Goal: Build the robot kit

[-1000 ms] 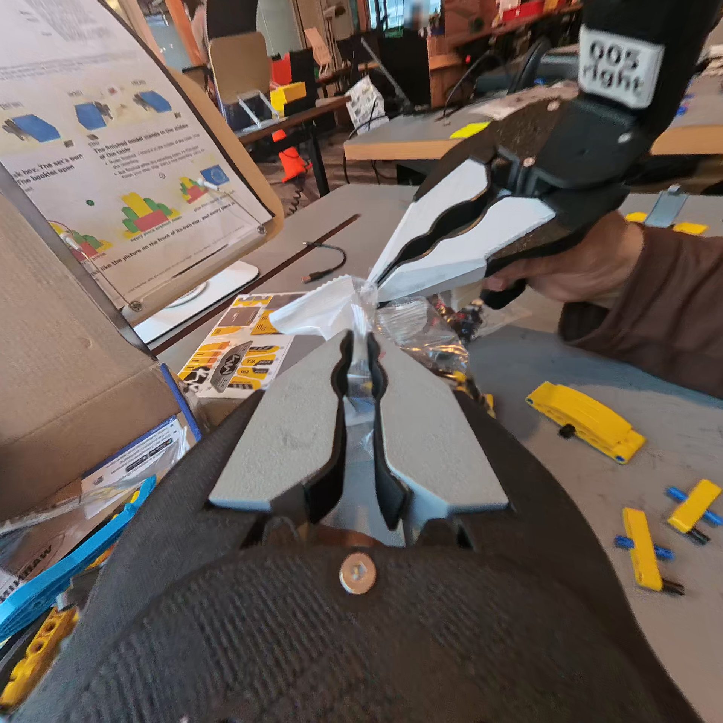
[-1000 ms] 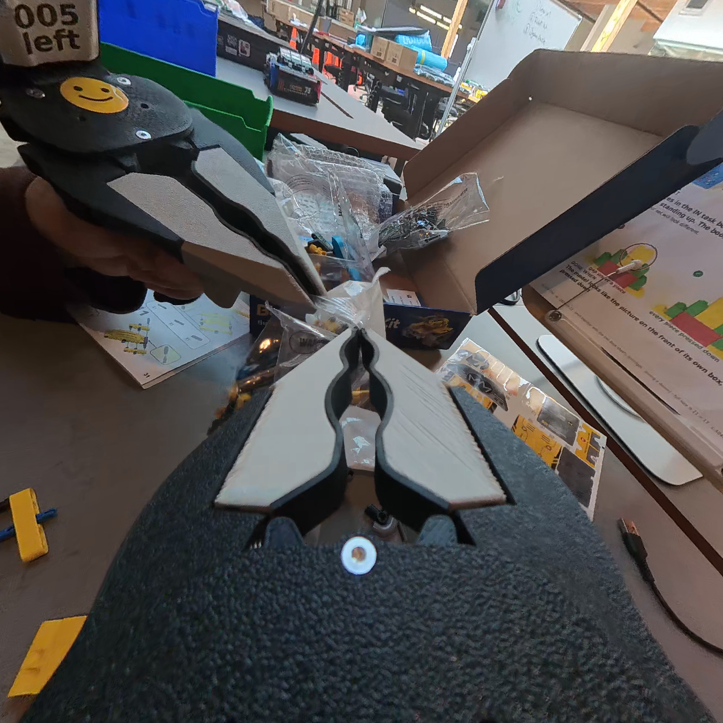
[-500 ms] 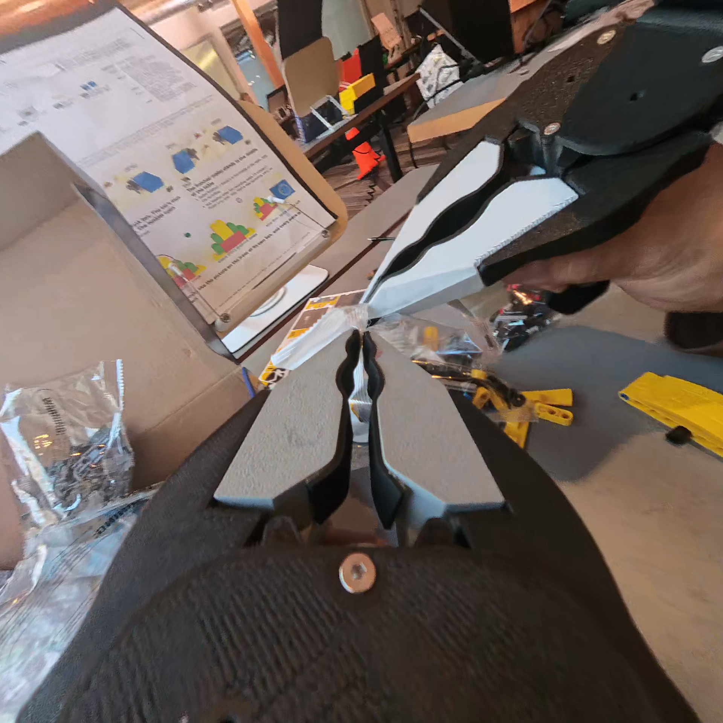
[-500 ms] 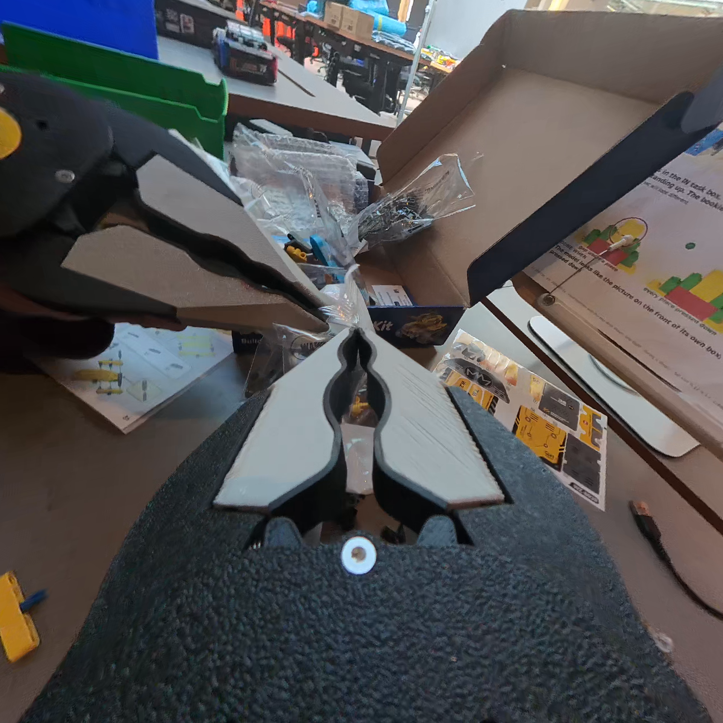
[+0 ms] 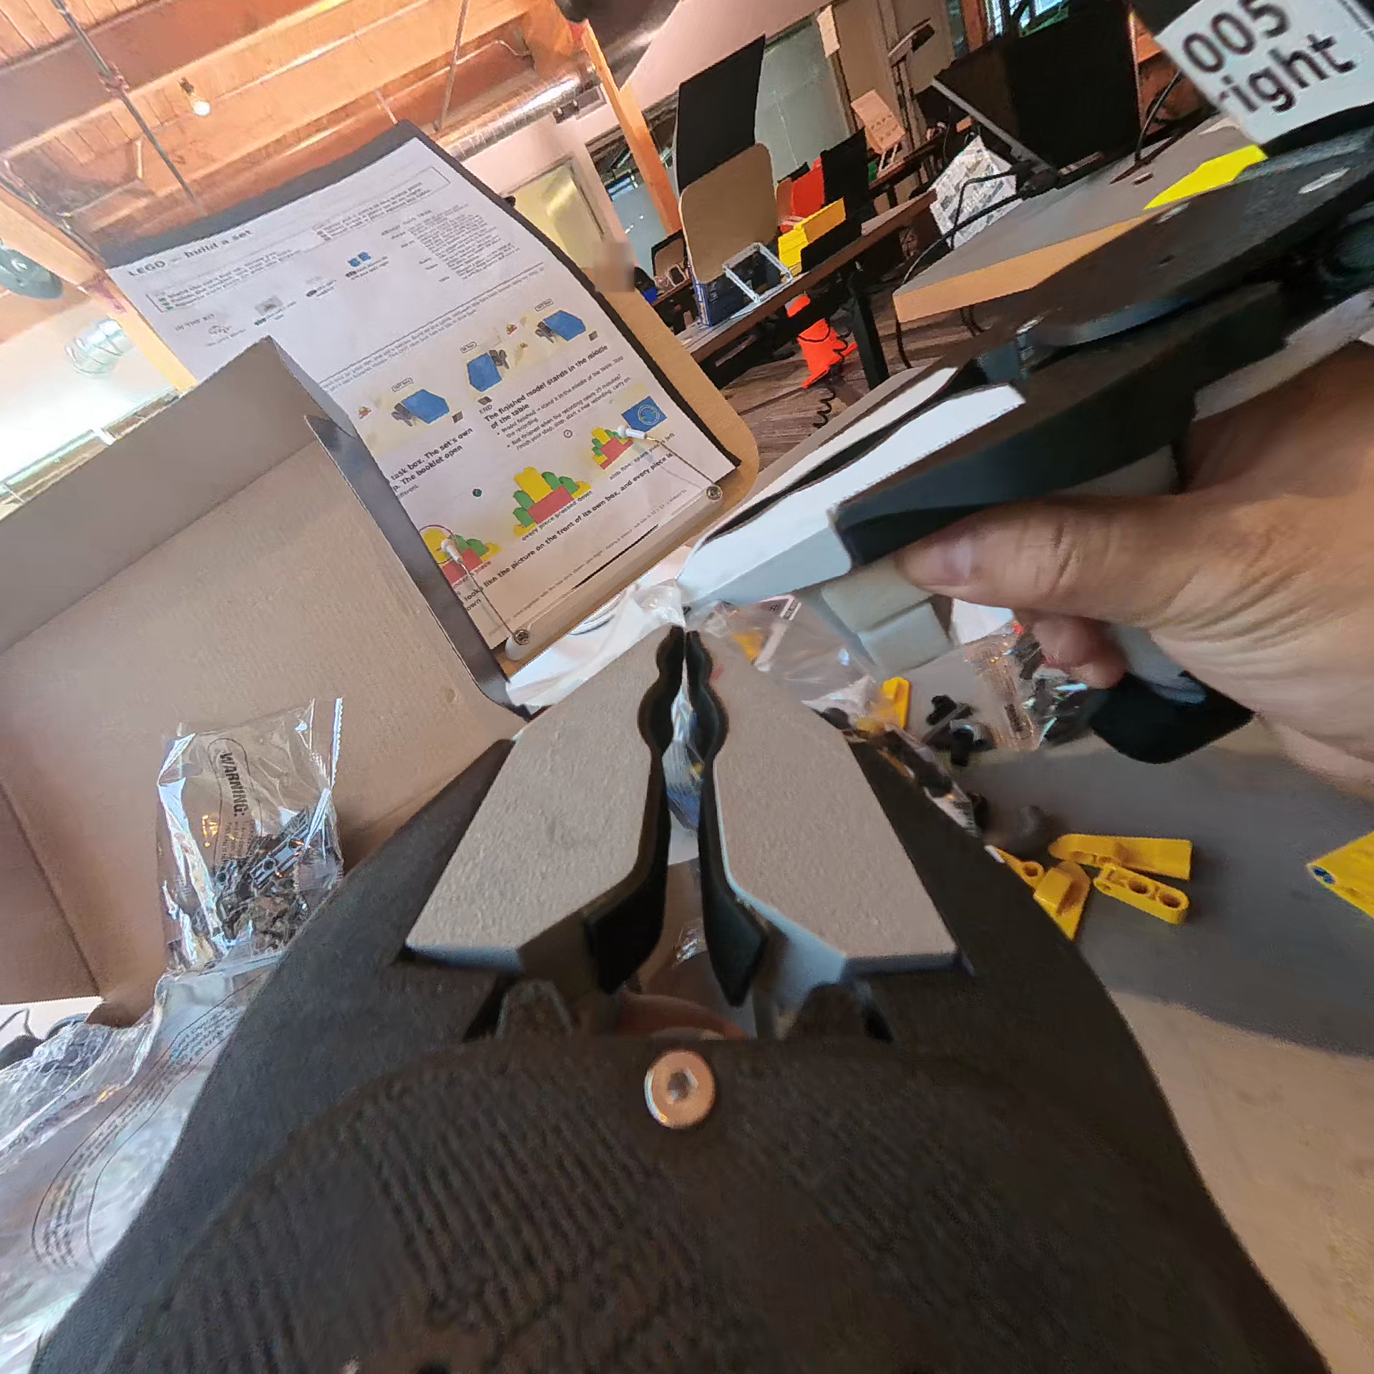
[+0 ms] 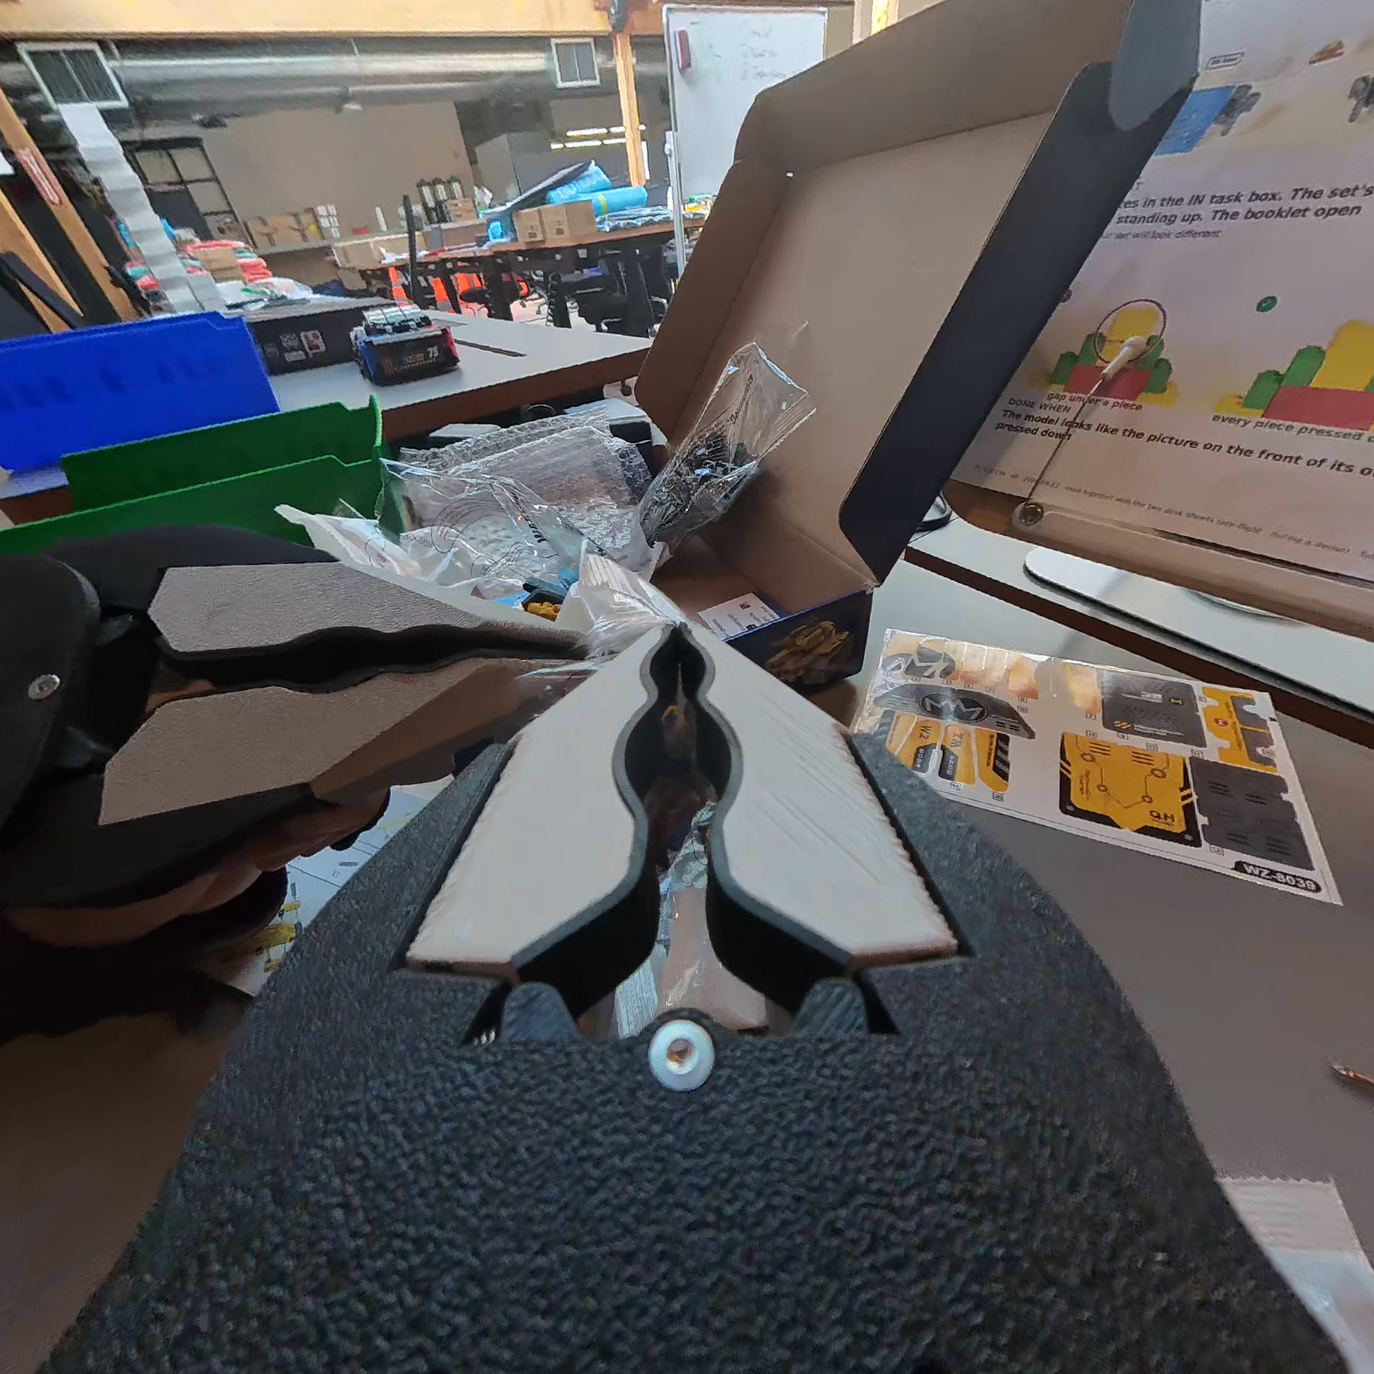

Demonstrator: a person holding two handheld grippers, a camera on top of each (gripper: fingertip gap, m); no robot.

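Note:
My left gripper (image 5: 684,643) is shut on the top edge of a clear plastic bag (image 5: 795,654) that holds yellow and black building pieces. My right gripper (image 5: 688,587), held by a hand, is shut on the same edge right beside it, tip to tip. In the right wrist view the right gripper (image 6: 678,638) pinches the bag (image 6: 617,602), and the left gripper (image 6: 572,654) comes in from the left. The bag hangs below both grippers, above the grey table (image 5: 1227,1004). Loose yellow pieces (image 5: 1115,877) and black pieces (image 5: 952,725) lie under it.
An open cardboard box (image 5: 223,595) stands at the left with a bag of dark parts (image 5: 245,840) inside. An instruction sheet on a stand (image 5: 483,372) is behind. A sticker sheet (image 6: 1078,743) lies on the table. Green (image 6: 223,461) and blue bins (image 6: 126,379) stand beyond. The grippers are tip to tip, or close to it.
Both grippers have stayed shut on the bag while rising and tilting upward. Yellow and black pieces now lie loose on the table beneath the bag.

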